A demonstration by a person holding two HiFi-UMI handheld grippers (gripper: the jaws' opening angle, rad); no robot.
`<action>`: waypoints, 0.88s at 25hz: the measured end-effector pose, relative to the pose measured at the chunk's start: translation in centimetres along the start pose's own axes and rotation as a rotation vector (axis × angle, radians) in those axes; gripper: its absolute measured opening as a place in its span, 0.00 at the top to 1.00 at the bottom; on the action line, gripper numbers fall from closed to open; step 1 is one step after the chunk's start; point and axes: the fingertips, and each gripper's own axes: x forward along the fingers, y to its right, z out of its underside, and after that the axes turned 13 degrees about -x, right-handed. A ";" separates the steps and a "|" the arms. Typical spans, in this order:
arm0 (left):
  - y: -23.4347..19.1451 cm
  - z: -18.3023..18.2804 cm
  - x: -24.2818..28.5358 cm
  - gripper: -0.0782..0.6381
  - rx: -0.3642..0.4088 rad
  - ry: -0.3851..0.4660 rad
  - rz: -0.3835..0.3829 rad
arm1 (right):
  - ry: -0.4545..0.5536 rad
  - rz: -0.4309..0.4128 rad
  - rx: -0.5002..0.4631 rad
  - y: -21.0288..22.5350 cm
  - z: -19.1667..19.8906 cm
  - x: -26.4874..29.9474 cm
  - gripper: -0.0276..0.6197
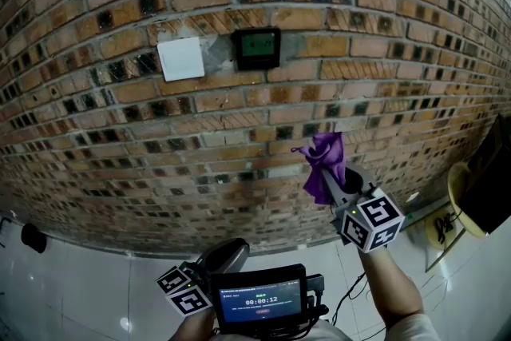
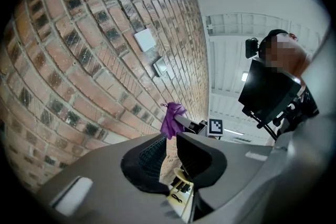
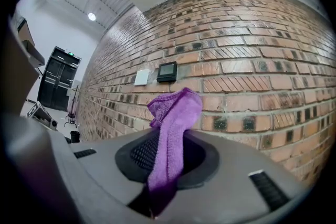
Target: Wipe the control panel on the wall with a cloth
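The control panel (image 1: 256, 48) is sitting high on the brick wall (image 1: 120, 132), dark and rectangular with a greenish face, its left edge just beside a white switch plate (image 1: 180, 58); a grey mortar patch is filling the gap between them. Bare brick is running all round the two fittings, so the stretch of wall from the panel's lower edge down to the cloth is lying free of anything standing out.

The right gripper (image 1: 330, 178) is hanging well below the panel and to its right, its jaws clamping the lower end of the purple cloth (image 3: 173, 128). The cloth is standing up out of the jaws as a narrow strip – long axis running along the jaws and up toward the wall – with its free tip curling over to the left. It is not reaching the panel.

The left gripper (image 2: 169, 157) is resting low, near the bottom edge of the head view, its jaws standing slightly apart with nothing between them. Beside it, a small screen (image 1: 261, 301) is glowing blue. At the far right, a yellow round thing (image 1: 458, 189) is crowding the wall's foot above the glossy white floor (image 1: 72, 283).
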 end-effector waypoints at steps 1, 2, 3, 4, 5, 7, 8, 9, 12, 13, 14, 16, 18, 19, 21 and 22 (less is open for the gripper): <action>0.0 0.0 0.0 0.82 0.000 0.001 0.000 | -0.002 -0.003 0.002 -0.2 0.1 -0.1 0.84; 0.0 0.0 -0.1 0.82 -0.001 0.002 -0.001 | -0.005 -0.007 0.005 -0.5 0.3 -0.3 0.84; 0.0 0.1 -0.1 0.82 -0.001 0.003 -0.001 | -0.008 -0.011 0.008 -0.8 0.5 -0.4 0.84; 0.0 0.1 -0.2 0.82 -0.002 0.004 -0.002 | -0.012 -0.016 0.012 -1.1 0.8 -0.5 0.84; 0.0 0.1 -0.2 0.82 -0.003 0.005 -0.003 | -0.015 -0.019 0.017 -1.3 1.0 -0.6 0.84; -0.1 0.1 -0.3 0.82 -0.004 0.006 -0.005 | -0.021 -0.024 0.028 -1.7 1.4 -0.8 0.84; -0.1 0.1 -0.3 0.82 -0.005 0.006 -0.006 | -0.023 -0.025 0.032 -1.8 1.5 -0.9 0.84; -0.1 0.2 -0.4 0.82 -0.005 0.007 -0.006 | -0.025 -0.027 0.034 -1.9 1.7 -1.0 0.84; -0.1 0.2 -0.4 0.82 -0.007 0.010 -0.008 | -0.029 -0.027 0.039 -2.0 1.9 -1.3 0.84; -0.1 0.2 -0.5 0.82 -0.008 0.010 -0.009 | -0.029 -0.026 0.041 -2.0 1.9 -1.5 0.84; -0.1 0.2 -0.5 0.82 -0.008 0.010 -0.010 | -0.030 -0.025 0.044 -2.1 2.0 -1.7 0.84; 0.0 0.3 -0.6 0.82 -0.010 0.009 -0.011 | -0.032 -0.025 0.048 -2.2 2.0 -2.0 0.84; 0.1 0.3 -0.7 0.82 -0.012 0.010 -0.012 | -0.036 -0.026 0.055 -2.4 2.2 -2.4 0.84; 0.1 0.3 -0.7 0.82 -0.013 0.010 -0.013 | -0.039 -0.029 0.059 -2.6 2.3 -2.6 0.84; 0.2 0.2 -0.7 0.82 -0.013 0.010 -0.015 | -0.047 -0.035 0.069 -2.9 2.7 -2.8 0.84; 0.2 0.1 -0.6 0.82 -0.011 0.009 -0.014 | -0.052 -0.039 0.073 -3.0 2.9 -2.9 0.84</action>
